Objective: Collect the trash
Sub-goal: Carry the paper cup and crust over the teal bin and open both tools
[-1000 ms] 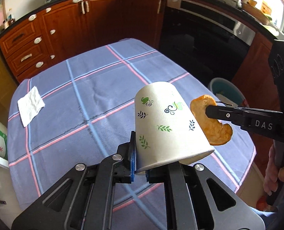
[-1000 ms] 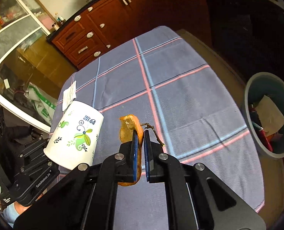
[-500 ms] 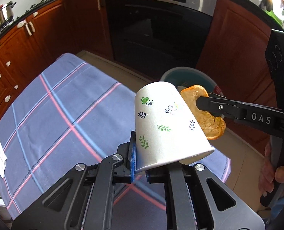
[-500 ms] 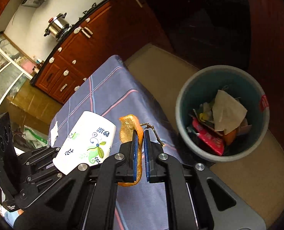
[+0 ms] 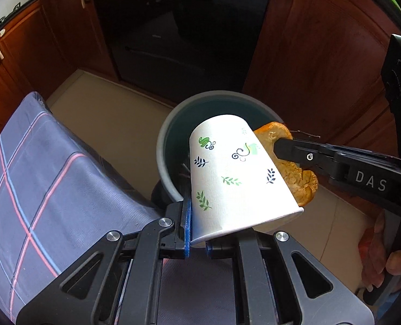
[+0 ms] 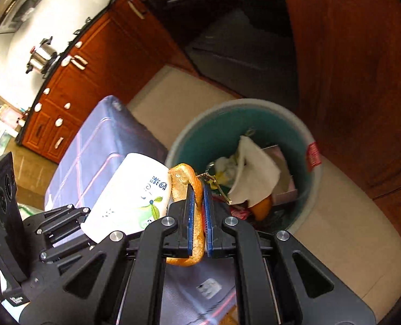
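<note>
Left wrist view: the left gripper (image 5: 196, 233) fingers pinch the rim of a paper cup (image 5: 235, 173), held tilted above the near edge of the trash bin (image 5: 168, 135).

Right wrist view: the right gripper (image 6: 197, 214) fingers clamp an orange peel (image 6: 185, 181) above the bin's near rim (image 6: 315, 189), beside the cup (image 6: 132, 189), past the cloth-covered counter (image 6: 97, 140).

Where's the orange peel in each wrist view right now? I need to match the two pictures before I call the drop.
Left wrist view: orange peel right of centre, behind the paper cup, pinched by the right gripper.
Right wrist view: the peel is centre frame, between the blue pads.
Shared landmark: the teal trash bin on the floor beyond the table edge.
</note>
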`<state>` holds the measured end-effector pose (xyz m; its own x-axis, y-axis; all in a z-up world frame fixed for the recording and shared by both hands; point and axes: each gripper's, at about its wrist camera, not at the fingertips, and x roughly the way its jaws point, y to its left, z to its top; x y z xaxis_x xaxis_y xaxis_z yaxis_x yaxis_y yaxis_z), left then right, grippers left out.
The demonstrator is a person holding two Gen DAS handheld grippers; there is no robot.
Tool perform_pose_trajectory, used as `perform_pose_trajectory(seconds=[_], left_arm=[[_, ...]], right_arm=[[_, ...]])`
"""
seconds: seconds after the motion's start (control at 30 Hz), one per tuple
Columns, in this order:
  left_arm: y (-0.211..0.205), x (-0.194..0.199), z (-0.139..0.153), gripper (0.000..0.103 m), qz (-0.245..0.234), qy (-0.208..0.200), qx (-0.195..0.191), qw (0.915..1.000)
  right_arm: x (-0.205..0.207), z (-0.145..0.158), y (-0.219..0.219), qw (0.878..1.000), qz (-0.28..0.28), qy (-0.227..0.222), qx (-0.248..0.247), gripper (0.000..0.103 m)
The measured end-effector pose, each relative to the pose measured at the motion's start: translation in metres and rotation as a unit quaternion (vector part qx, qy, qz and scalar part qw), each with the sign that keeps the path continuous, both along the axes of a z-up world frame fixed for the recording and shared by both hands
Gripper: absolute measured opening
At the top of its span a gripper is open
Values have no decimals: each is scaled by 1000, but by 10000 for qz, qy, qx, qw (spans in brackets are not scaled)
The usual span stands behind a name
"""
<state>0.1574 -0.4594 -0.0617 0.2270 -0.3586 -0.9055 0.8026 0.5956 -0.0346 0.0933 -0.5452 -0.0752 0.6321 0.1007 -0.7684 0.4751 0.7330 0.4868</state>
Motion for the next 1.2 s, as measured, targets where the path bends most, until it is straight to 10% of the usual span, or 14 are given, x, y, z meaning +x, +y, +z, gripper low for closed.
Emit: perform_pose_trajectory(seconds=[0.43,0.47,0.57,0.83,1.2], left_arm=[[-27,23,-35,10,-20,271,128,9995],[-27,25,-37,12,-8,316,133,9994],[-27,31,-41,65,84,386,147,9991],[-20,25,-42,91,130,100,299,9994],[-10,8,-24,96,126,-128,273,9995]], right_arm=[[24,-20,-32,9993,-152,334,5,10],[26,-21,-32,9991,-158,383,-12,17],[28,-19,-30,9990,-241,373,-44,88],[32,-25,-23,9974,-291,660,35,91],[18,-20,-9,9961,-258,840,-44,96]])
